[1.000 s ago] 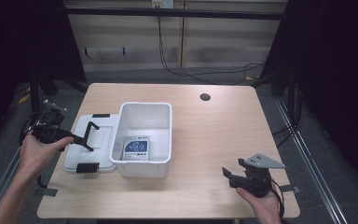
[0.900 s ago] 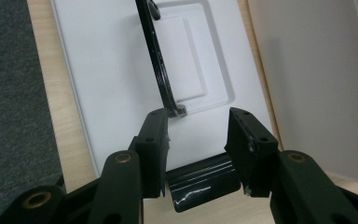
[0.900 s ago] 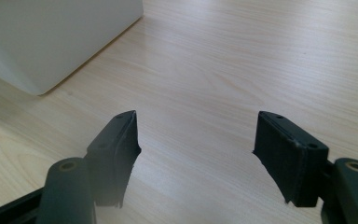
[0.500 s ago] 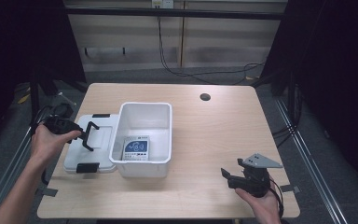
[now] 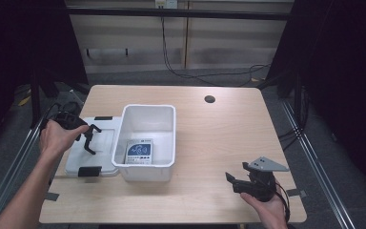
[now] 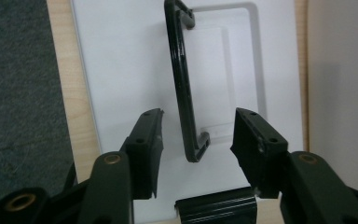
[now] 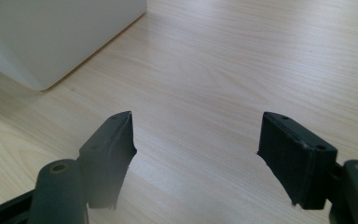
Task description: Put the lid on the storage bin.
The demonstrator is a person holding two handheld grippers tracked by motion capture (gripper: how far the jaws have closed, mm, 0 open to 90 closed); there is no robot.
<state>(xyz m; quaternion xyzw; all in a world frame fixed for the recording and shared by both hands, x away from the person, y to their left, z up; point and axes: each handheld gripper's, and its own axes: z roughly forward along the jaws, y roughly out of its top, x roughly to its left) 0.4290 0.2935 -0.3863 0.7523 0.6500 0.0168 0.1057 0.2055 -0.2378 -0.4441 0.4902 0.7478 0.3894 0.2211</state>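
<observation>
Figure: approach to the lid handle. A white lid lies flat on the table, touching the 9 o'clock side of an open white bin. A printed packet lies on the bin floor. A black handle stands raised on the lid, and black latches sit at the lid's near and far ends.

The left gripper, held in the left hand, hovers just above the lid with its jaws released and spread. In the left gripper view the handle's long axis runs from 12 to 6 o'clock, with its near end lying between the two jaw tips, closer to neither by much, and not touched by either.

The right gripper rests low at the table's 5 o'clock corner, jaws likewise released, with nothing between them but bare wood.

Judgement: the left hand is by far the nearer to the lid. A grasp would need the jaws lowered astride the handle bar and closed across its short axis.
</observation>
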